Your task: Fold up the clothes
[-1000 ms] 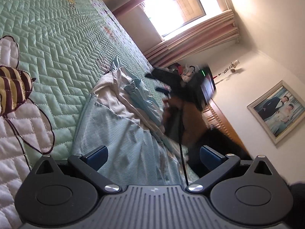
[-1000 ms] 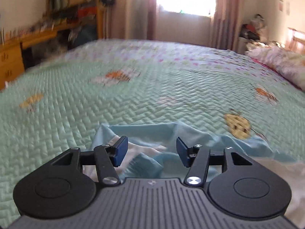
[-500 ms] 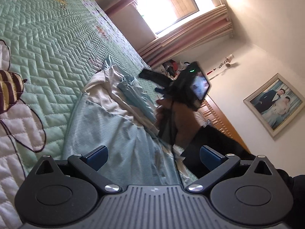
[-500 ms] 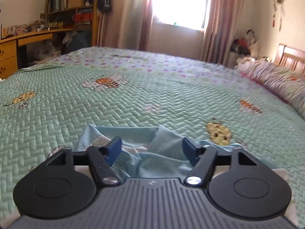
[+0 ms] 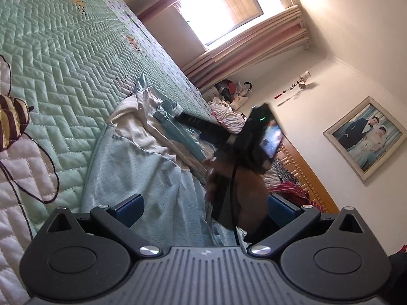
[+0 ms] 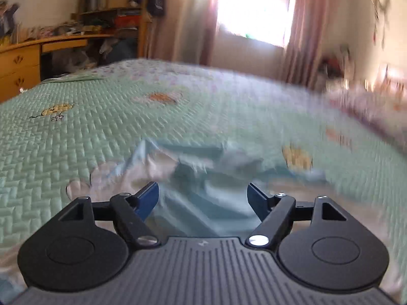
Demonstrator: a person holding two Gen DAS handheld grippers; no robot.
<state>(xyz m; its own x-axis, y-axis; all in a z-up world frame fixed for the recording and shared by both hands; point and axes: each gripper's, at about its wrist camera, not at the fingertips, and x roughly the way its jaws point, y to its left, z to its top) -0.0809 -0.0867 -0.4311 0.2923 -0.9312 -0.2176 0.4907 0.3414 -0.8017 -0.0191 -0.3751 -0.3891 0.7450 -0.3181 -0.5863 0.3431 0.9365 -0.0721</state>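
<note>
Crumpled light-blue and white garment [image 5: 142, 162] lies on green quilted bedspread [image 5: 63, 50], near the near edge. Left gripper [image 5: 203, 209] spread wide, nothing pinched, low over cloth. Right gripper [image 6: 203, 198] jaws opening over bunched far folds, likely lining up a grab

I am in a home bedroom, over a wide bed [image 6: 106, 117] with a mint-green quilted bedspread stitched with bees. A curtained window [image 6: 251, 12], wooden shelves [image 6: 112, 2] beside a desk with drawers [image 6: 23, 66], and a framed wedding portrait [image 5: 366, 134] surround me.
</note>
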